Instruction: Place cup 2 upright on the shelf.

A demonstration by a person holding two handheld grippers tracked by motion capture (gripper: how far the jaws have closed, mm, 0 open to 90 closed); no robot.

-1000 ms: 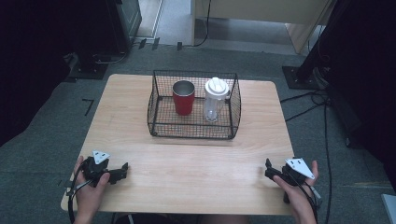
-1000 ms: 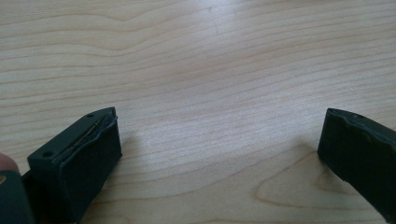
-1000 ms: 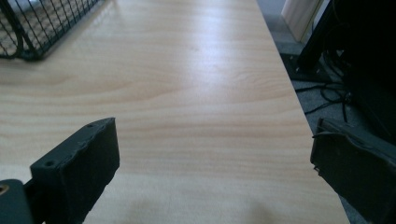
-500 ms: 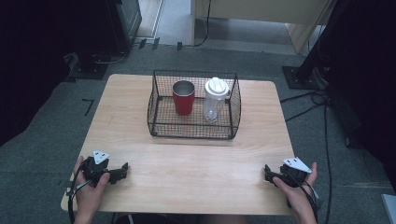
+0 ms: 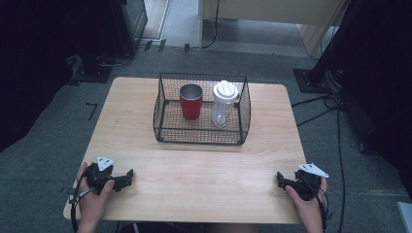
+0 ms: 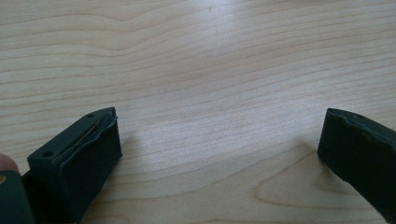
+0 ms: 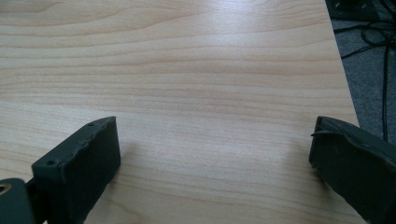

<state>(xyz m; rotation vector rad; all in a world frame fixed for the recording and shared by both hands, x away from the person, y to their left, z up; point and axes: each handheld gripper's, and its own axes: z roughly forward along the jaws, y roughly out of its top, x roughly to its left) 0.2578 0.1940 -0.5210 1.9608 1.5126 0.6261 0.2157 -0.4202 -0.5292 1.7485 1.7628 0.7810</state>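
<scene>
Both sets of jaws are spread wide with nothing between them. In the left gripper view the two black jaws sit far apart at the bottom corners with bare wood grain between, and the right gripper view is the same, except you also catch the table's edge and some cables on the grey floor off to one side.

From the high view, the left gripper [image 5: 127,176] sits at the near left corner of the table [image 5: 204,165] and the right gripper [image 5: 282,180] at the near right corner, each in a hand, low over the wood or resting on it, I can't tell which. They're well apart from each other, jaws pointing inward across the table. My guess is this is a ready pose: hands parked at the near edge, jaws already open so either one can go straight in for a grab.

The stuff they'd go for is in the wire basket [image 5: 167,132] toward the far middle of the table. A red cup [image 5: 191,102] stands upright in its left half, and a clear bottle with a white lid [image 5: 224,103] stands just beside it on the right. Both are upright and untouched, well away from either gripper.

The gripper views give you the jaw gap up close. The basket and what's in it I can make out from the high view, and that's also where you get the overall layout.
</scene>
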